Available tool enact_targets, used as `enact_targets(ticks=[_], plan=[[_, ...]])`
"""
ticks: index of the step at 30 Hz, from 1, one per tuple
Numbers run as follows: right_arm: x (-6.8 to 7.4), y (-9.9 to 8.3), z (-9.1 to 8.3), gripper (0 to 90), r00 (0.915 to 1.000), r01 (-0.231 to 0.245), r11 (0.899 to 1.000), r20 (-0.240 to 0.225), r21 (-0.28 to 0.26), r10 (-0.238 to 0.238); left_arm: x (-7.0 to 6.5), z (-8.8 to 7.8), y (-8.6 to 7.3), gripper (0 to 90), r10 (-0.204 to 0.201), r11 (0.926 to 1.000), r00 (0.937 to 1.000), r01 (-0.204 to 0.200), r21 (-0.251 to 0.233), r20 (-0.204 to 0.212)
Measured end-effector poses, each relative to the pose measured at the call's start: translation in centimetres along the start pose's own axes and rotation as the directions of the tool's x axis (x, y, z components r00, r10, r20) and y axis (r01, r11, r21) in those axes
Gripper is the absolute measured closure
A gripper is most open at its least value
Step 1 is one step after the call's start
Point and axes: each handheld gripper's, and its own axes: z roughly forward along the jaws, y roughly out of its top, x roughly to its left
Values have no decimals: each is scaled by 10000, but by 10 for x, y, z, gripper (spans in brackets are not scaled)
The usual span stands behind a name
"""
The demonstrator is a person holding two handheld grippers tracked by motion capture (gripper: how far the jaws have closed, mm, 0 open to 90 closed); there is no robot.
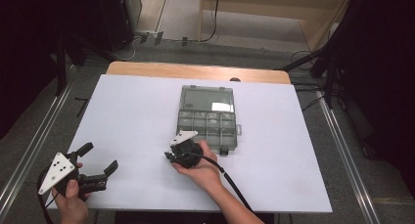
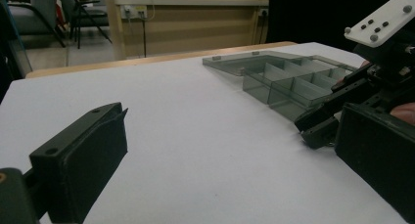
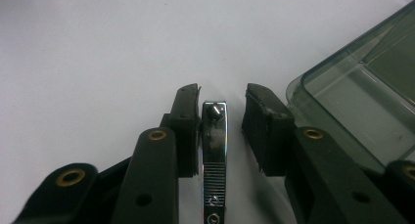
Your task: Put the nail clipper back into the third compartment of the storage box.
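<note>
My right claw [image 3: 222, 106] is down at the white bench [image 1: 137, 116], tips low over the sheet, with a chrome nail clipper [image 3: 214, 150] lying flat between its two pads. The pad on one side sits just beside the clipper's edge, perhaps brushing it; the other pad still shows a clear strip of bench between itself and the metal, so the claw is narrowed around the clipper but not yet pinching it. Just off the outer side of that second pad is the near corner of a smoky clear compartment box [image 3: 362, 101], lid laid open behind it.

To do this pickup well, I judge I should centre first: nudge the claw sideways so both pads meet the clipper together, otherwise the closer pad will shove the thin, slick body across the sheet and twist it. The clipper is low and flat, so the tips need to stay right down at the bench, pads square to its long edges, gripping near its middle rather than the lever end. Close gently, then lift straight up, minding the box corner alongside.

My left claw [image 1: 100, 158] hovers well off to the side, spread wide and empty, and can stay there.
</note>
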Motion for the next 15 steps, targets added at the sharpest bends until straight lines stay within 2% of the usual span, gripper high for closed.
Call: enact_targets(ticks=[8, 11, 14, 15], plan=[[1, -1, 1, 731, 9999, 44, 10000, 145, -14, -44, 0, 1, 0, 0, -31, 10000, 10000, 31, 14, 11], [4, -2, 1, 787, 9989, 368, 9993, 296, -3, -368, 0, 1, 0, 0, -45, 10000, 10000, 45, 27, 27], [5, -3, 1, 805, 9989, 372, 9993, 272, -72, -370, 0, 1, -1, 0, -55, 10000, 10000, 55, 33, 27], [4, -3, 1, 808, 9994, 241, 9997, 237, -83, -239, 0, 1, 0, 0, -53, 10000, 10000, 53, 27, 31]])
